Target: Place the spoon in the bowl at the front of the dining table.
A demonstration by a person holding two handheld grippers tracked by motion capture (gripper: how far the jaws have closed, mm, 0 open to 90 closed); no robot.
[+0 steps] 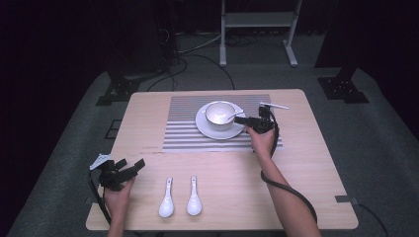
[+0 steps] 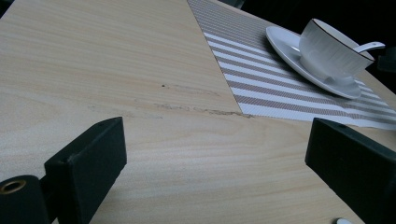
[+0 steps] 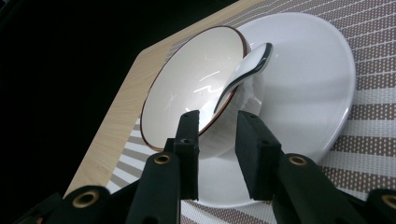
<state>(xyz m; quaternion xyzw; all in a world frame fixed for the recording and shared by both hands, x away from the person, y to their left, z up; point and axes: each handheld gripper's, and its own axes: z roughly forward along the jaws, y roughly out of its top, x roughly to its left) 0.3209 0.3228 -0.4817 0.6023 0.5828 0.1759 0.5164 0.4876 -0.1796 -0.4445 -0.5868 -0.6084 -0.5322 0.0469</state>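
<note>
My right gripper (image 1: 240, 120) sits at the bowl's (image 1: 219, 114) right side, jaws a narrow gap apart with nothing between them. In the right gripper view the spoon's (image 3: 243, 72) handle end lies just beyond the tips (image 3: 215, 122), leaning on the bowl's (image 3: 196, 88) rim, its scoop inside. I can't tell whether the tips touch the handle. The bowl stands on a plate (image 1: 203, 126), and the plate on a striped mat (image 1: 180, 133). To the right of the plate, mat and bare table (image 1: 306, 158) give me free room up to the table's right edge.

My left gripper (image 1: 129, 167) rests at the near left corner, jaws wide apart and empty, close to the table's left edge. Two more spoons (image 1: 180, 198) lie to its right near the front edge, with open wood between them and the mat.
</note>
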